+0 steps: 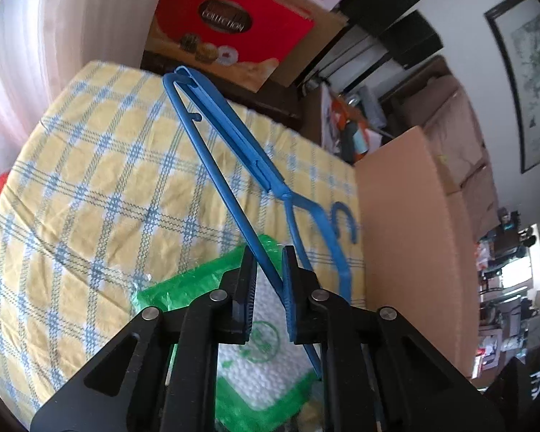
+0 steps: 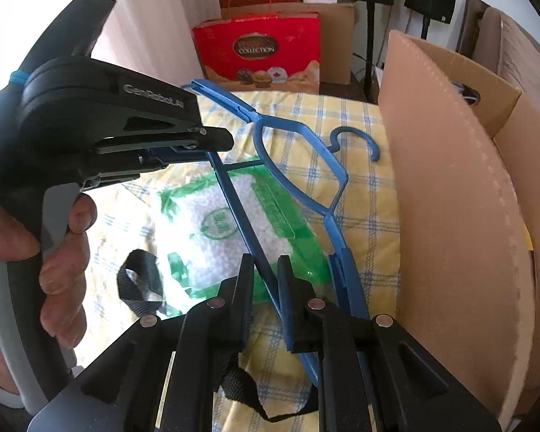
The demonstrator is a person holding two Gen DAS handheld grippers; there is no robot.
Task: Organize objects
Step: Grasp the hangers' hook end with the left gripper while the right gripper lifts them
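Observation:
A blue plastic hanger (image 1: 230, 126) is held above the yellow checked cloth (image 1: 90, 198). Its hook (image 1: 345, 219) points toward the cardboard box. In the left wrist view the hanger's thin bottom bar runs between the fingers of my left gripper (image 1: 268, 252), which is shut on it. The right wrist view shows the same hanger (image 2: 230, 103) held at two places. My right gripper (image 2: 265, 261) is shut on the bar near its lower end, and my left gripper (image 2: 212, 144), held in a person's hand (image 2: 64, 252), clamps it further up.
A green and white plastic package (image 2: 205, 223) lies on the cloth under the hanger. A black strap (image 2: 136, 280) lies beside it. An open cardboard box (image 2: 450, 198) stands close on the right. Red gift boxes (image 2: 259, 50) and speakers stand behind.

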